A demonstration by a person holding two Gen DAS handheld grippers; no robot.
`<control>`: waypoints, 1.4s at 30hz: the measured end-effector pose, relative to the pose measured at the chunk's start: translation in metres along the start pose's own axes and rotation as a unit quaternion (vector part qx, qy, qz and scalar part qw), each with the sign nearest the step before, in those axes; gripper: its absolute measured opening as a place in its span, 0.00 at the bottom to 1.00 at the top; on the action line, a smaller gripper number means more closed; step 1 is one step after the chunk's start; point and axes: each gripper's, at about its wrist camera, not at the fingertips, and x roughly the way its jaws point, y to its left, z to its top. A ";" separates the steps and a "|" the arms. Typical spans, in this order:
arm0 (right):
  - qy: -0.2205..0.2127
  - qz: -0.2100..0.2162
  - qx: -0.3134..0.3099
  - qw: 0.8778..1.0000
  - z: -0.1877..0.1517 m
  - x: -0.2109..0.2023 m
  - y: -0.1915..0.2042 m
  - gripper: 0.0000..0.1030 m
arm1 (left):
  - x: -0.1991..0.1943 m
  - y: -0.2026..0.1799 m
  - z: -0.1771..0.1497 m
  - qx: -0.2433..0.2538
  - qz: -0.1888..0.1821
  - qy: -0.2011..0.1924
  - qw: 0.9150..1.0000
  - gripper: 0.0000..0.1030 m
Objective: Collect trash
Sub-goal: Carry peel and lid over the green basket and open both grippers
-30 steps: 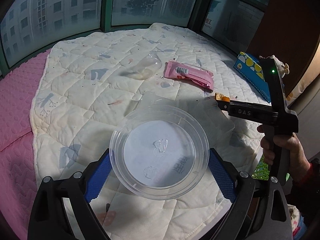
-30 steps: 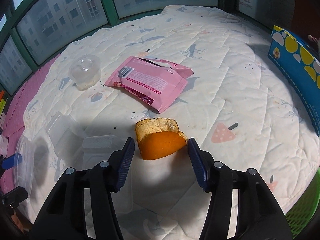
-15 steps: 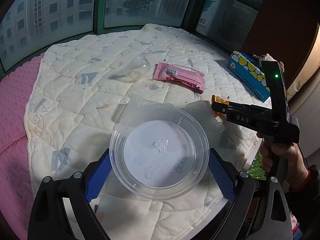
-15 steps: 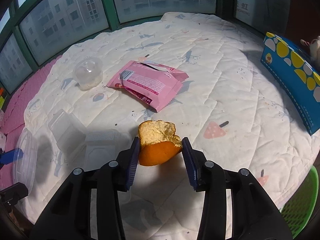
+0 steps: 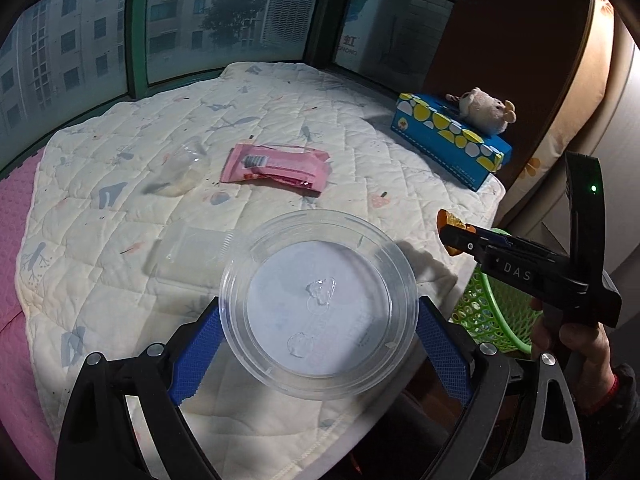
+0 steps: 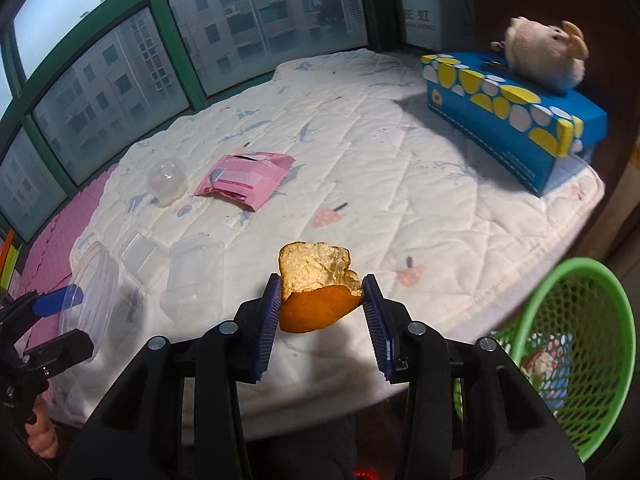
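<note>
My left gripper [image 5: 318, 344] is shut on a round clear plastic lid [image 5: 318, 310] and holds it above the quilt's front edge. My right gripper [image 6: 320, 312] is shut on an orange peel [image 6: 316, 292], lifted off the quilt near its front right edge; it also shows in the left wrist view [image 5: 452, 224]. A pink wrapper [image 6: 246, 178], a small clear cup [image 6: 168, 182] and clear plastic boxes [image 6: 192, 276] lie on the quilt. A green mesh basket [image 6: 560, 344] stands below the quilt's right corner with some trash inside.
A white quilt [image 6: 380, 152] covers the pink mat by the windows. A blue tissue box [image 6: 516, 120] with a plush toy [image 6: 544, 56] on top sits at the far right edge.
The right gripper closed on the orange peel, lifted it and carried it right toward the basket. The left gripper, still holding the lid, has swung its view to the right.
</note>
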 end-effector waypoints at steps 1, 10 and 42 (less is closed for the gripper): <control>-0.002 -0.005 0.007 1.000 -0.004 -0.006 -0.008 0.40 | 0.002 -0.007 0.001 0.005 -0.004 0.002 1.000 0.87; 0.001 -0.077 0.081 0.994 -0.046 -0.047 -0.103 0.41 | 0.026 -0.077 0.016 0.053 -0.051 0.018 0.997 0.87; -0.015 -0.171 0.195 0.966 -0.107 -0.106 -0.244 0.62 | 0.118 -0.263 0.037 0.175 -0.120 0.077 0.974 0.87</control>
